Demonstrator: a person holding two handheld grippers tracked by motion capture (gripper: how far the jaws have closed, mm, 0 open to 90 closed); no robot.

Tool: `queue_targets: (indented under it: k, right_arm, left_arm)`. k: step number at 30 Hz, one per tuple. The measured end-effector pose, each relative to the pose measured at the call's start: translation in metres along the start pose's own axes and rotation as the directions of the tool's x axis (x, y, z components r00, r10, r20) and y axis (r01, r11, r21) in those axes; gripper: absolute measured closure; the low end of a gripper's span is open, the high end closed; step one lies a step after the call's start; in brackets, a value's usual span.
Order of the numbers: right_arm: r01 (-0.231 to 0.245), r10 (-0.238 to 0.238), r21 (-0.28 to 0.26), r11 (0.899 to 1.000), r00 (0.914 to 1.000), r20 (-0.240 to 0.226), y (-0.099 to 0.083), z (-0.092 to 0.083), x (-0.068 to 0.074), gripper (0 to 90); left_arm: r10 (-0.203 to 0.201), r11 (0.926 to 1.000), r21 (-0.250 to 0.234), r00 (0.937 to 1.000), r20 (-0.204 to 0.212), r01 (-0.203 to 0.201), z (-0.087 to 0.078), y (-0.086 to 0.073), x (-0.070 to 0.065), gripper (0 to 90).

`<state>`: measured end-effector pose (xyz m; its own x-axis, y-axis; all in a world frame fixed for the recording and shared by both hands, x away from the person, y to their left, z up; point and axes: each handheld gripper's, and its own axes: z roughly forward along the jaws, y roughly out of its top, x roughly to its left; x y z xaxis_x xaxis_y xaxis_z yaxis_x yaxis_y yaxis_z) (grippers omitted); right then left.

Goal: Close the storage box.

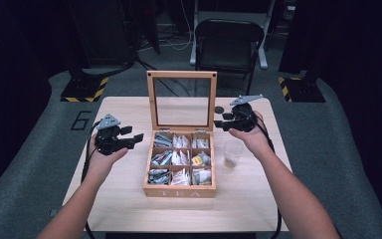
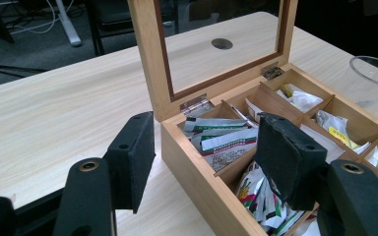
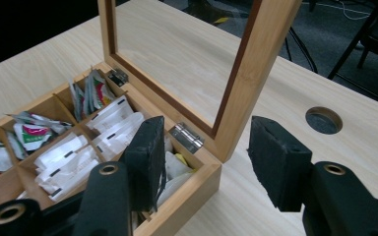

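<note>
A wooden tea box (image 1: 179, 191) stands mid-table, its glass lid (image 1: 181, 74) raised upright. Several compartments hold tea bags (image 1: 179, 159). My left gripper (image 1: 133, 134) hovers by the box's left side, open. In the left gripper view its jaws (image 2: 206, 132) straddle the box's near wall (image 2: 202, 172), touching nothing. My right gripper (image 1: 221, 121) is open beside the lid's right edge. In the right gripper view (image 3: 204, 128) the lid's frame (image 3: 256, 73) stands just beyond the gap between the pads, apart from both.
A clear glass cup (image 1: 232, 153) with a little liquid stands right of the box, under my right hand. A round cable hole (image 1: 219, 109) is in the table behind the lid. A black chair (image 1: 226, 45) stands beyond the table's far edge.
</note>
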<state>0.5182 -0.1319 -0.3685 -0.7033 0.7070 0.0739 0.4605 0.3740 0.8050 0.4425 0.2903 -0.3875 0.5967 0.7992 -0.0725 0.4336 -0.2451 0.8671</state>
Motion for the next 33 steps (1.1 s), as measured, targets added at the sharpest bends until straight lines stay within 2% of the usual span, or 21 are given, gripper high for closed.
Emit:
queue_targets:
  k: [1,8,11,13,18,21,23,33]
  right_arm:
    - [0.01,-0.01,-0.003,1.0,1.0,-0.001,0.001,0.002,-0.002,47.6]
    - [-0.006,0.006,-0.007,1.0,1.0,-0.001,0.005,0.014,-0.009,47.6]
    - [0.001,-0.001,0.01,1.0,1.0,0.005,0.007,0.02,-0.012,47.5]
    - [-0.009,0.009,0.009,1.0,1.0,0.002,0.009,0.023,-0.013,47.3]
    - [-0.001,0.001,0.007,1.0,1.0,0.009,0.015,0.031,-0.016,46.7]
    - [-0.019,0.019,0.018,1.0,0.9998,0.008,0.016,0.036,-0.018,46.3]
    - [-0.01,0.01,0.017,1.0,0.9999,0.004,0.017,0.039,-0.02,46.3]
    - [-0.034,0.034,0.001,0.999,0.9993,0.014,0.025,0.046,-0.019,44.8]
  left_arm:
    - [-0.001,1.0,-0.004,1.0,-0.001,0.001,0.0,0.0,0.0,39.9]
    - [0.0,1.0,-0.001,1.0,0.0,0.0,0.0,0.0,0.001,39.9]
    - [-0.002,1.0,0.003,1.0,-0.002,0.002,-0.001,-0.001,0.002,39.9]
    - [-0.003,1.0,0.002,1.0,-0.002,0.003,-0.002,-0.001,0.002,39.9]
    - [-0.005,1.0,0.0,1.0,-0.003,0.005,-0.002,-0.003,0.003,39.9]
    - [-0.008,1.0,0.001,1.0,-0.003,0.008,-0.002,-0.004,0.003,39.9]
    - [-0.01,0.9999,-0.004,0.9999,-0.001,0.01,-0.002,-0.004,0.003,39.9]
    - [-0.01,0.9999,-0.001,0.9999,-0.001,0.01,-0.002,-0.005,0.005,39.9]
